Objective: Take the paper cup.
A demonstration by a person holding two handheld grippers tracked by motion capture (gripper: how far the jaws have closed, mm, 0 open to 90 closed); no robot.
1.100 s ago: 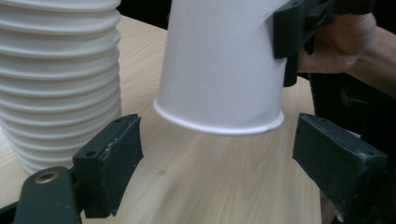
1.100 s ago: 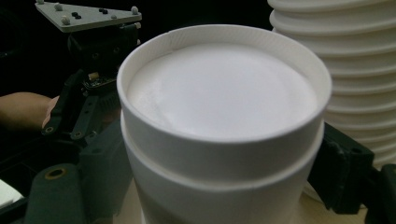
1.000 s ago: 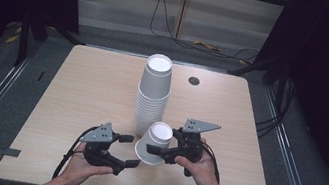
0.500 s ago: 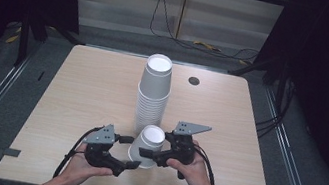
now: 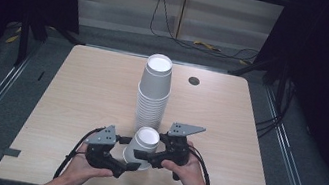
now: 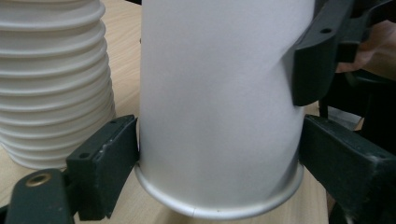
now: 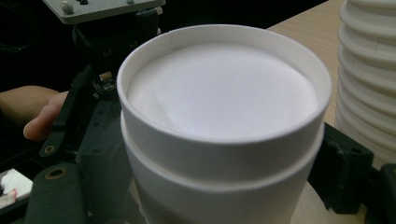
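Tabletop (image 5: 77, 88) of pale wood, with the work set near its front edge, within easy reach of both forearms.

At the left, the left hand (image 5: 83, 172) holds the left gripper (image 5: 132, 164) low and level, its jaws pointing in at the bottom of an upturned white paper cup (image 5: 144, 142). The jaws have just been opening. In the left gripper view they stand either side of the cup's rolled rim, where it meets the table: one is right against the wall and the other just beside the rim, neither visibly squeezing. I read them as spread, with the cup between them and no grip. That suits a cup just set down and let go.

The cup stands mouth down in the middle, between the two grippers and just in front of the tall stack of upturned paper cups (image 5: 154, 91). It is near the stack but apart from it. Upside down, its wide mouth gives it a steady footing.

To the right, the right hand (image 5: 189, 175) brings the right gripper (image 5: 145, 152) in higher on the cup. The left gripper view shows one of its jaws lying flat on the cup's wall, and the right gripper view shows the cup (image 7: 219, 93) sitting between its jaws. It appears to be pinching the cup, probably to steady it while the other lets go.

Farther right, near the back edge, is a small dark cable grommet (image 5: 194, 80), well away from the work.
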